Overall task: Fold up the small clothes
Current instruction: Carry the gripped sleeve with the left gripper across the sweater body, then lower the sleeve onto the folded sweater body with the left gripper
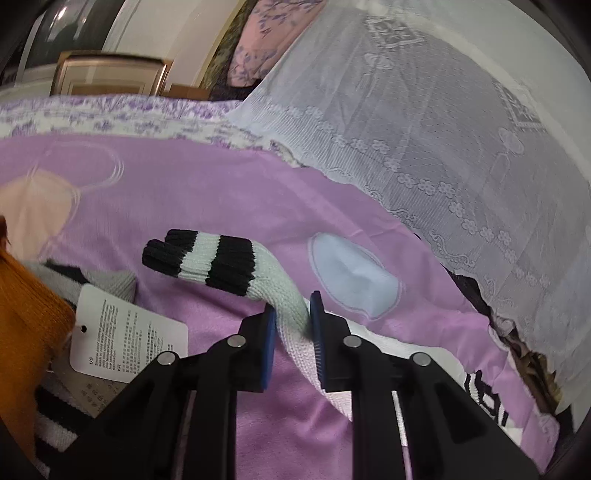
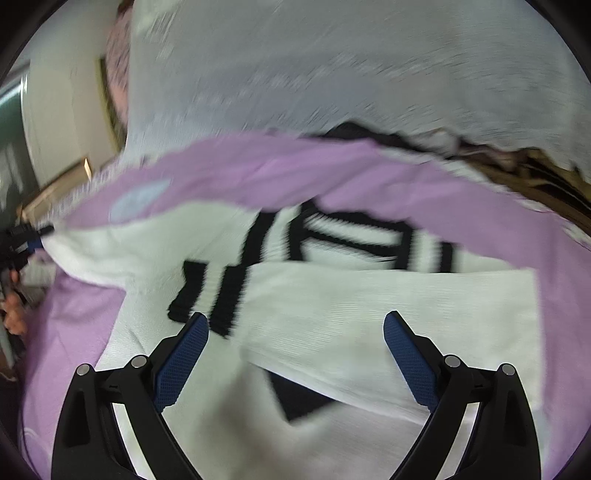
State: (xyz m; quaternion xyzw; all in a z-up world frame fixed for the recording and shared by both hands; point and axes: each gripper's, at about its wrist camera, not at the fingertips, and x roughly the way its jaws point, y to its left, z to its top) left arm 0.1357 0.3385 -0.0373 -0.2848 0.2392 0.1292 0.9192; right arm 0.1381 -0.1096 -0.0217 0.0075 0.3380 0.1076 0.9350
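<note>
Left claw (image 1: 293, 314) pinches the sleeve (image 1: 236, 264) (pads tight); right claw (image 2: 295, 328) gapes wide above the sweater (image 2: 369, 314).

Work surface: bed covered by a lilac-pink printed bedsheet (image 1: 207, 192), smooth, with a pale blue oval patch (image 1: 354, 277) and a peach shape outlined in white (image 1: 40, 206) printed on it. Beyond the sheet's far edge, a white quilt with small purple floral print (image 1: 110, 114). Along the right edge, a white lace cover with flower border (image 1: 443, 140) draped over a raised bulk; dark patterned fabric shows under its hem. Pink floral pillow (image 1: 266, 40) at far end. Behind the bed: cream wall (image 1: 177, 33), wooden-framed glass panel (image 1: 110, 77). Light: soft, even, indoor. Right wrist view motion-blurred.
</note>
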